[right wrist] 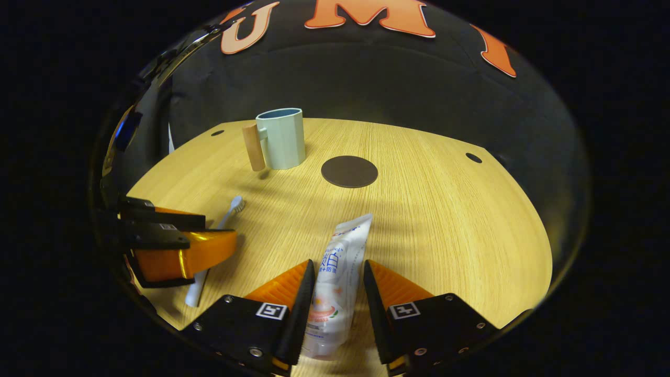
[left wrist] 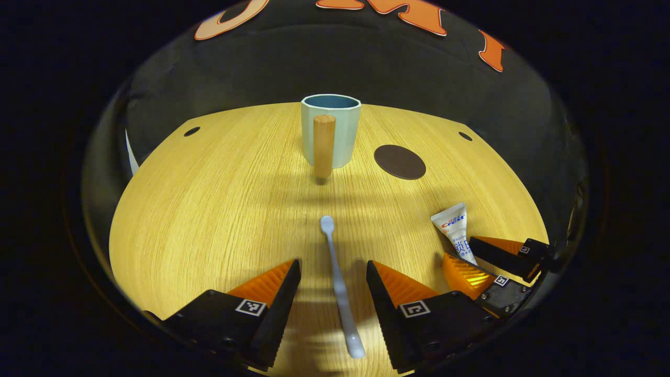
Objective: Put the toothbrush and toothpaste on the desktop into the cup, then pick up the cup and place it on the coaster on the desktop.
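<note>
A white toothbrush (left wrist: 337, 277) lies flat on the wooden desktop (left wrist: 209, 209), head pointing away, between the fingers of my left gripper (left wrist: 333, 262), which stands open and clear of it on both sides. The toothpaste tube (right wrist: 340, 262) lies between the fingers of my right gripper (right wrist: 339, 264); they flank it closely, with a slit of table showing on the right. A pale green cup (left wrist: 337, 131) with a wooden handle (left wrist: 324, 146) stands upright at the back. The dark round coaster (left wrist: 399, 162) lies just right of it. The right gripper (left wrist: 459, 250) also straddles the toothpaste (left wrist: 451, 222) in the left gripper view.
My left gripper (right wrist: 220, 230) sits low at the left of the right gripper view, over the toothbrush (right wrist: 236, 204). Small dark holes (right wrist: 473, 157) mark the desktop near its far corners. The booth's black cloth wall rises behind the table edge.
</note>
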Action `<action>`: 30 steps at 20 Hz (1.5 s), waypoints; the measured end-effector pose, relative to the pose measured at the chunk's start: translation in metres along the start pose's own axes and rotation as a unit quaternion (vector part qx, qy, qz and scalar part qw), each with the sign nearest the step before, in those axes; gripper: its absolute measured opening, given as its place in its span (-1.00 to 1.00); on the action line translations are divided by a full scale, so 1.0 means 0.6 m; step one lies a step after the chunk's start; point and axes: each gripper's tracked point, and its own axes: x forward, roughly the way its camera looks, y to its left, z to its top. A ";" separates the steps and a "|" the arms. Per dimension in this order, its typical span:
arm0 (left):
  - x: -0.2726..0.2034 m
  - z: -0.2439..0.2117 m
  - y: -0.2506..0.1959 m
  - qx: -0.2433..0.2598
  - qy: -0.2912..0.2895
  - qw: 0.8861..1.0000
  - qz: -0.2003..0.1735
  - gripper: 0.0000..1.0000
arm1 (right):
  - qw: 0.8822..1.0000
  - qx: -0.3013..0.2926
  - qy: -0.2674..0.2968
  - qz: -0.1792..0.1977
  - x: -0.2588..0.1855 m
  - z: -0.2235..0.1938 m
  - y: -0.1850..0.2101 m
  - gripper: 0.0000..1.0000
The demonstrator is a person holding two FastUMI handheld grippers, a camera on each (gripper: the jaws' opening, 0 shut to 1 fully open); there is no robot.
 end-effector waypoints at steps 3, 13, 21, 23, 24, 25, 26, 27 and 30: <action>0.009 -0.002 -0.011 -0.006 0.007 1.000 0.004 0.25 | 1.000 0.014 0.001 0.001 0.002 0.006 -0.004 -0.14; 0.019 0.008 0.003 -0.054 0.020 0.998 -0.004 -0.84 | 0.995 0.093 0.009 0.043 0.000 0.008 0.007 -0.87; 0.017 0.051 0.053 -0.035 -0.061 0.997 -0.026 -0.88 | 0.991 0.112 -0.060 0.033 -0.039 0.069 -0.014 -0.88; 0.011 0.065 0.078 -0.028 -0.089 0.995 -0.027 -0.87 | 0.990 0.115 -0.077 0.027 -0.050 0.081 -0.025 -0.89; 0.009 0.072 0.085 -0.028 -0.104 0.994 -0.027 -0.87 | 0.990 0.115 -0.083 0.026 -0.057 0.086 -0.029 -0.88; 0.005 0.079 0.093 -0.029 -0.120 0.992 -0.025 -0.87 | 0.989 0.116 -0.090 0.024 -0.062 0.091 -0.032 -0.88; 0.001 0.089 0.102 -0.027 -0.140 0.990 -0.023 -0.91 | 0.988 0.117 -0.102 0.024 -0.068 0.098 -0.033 -0.88; -0.002 0.097 0.106 -0.025 -0.148 0.988 -0.027 -0.91 | 0.987 0.118 -0.109 0.025 -0.074 0.103 -0.033 -0.88; -0.011 0.125 0.101 -0.024 -0.186 0.981 -0.039 -0.92 | 0.983 0.118 -0.134 0.034 -0.090 0.119 -0.031 -0.88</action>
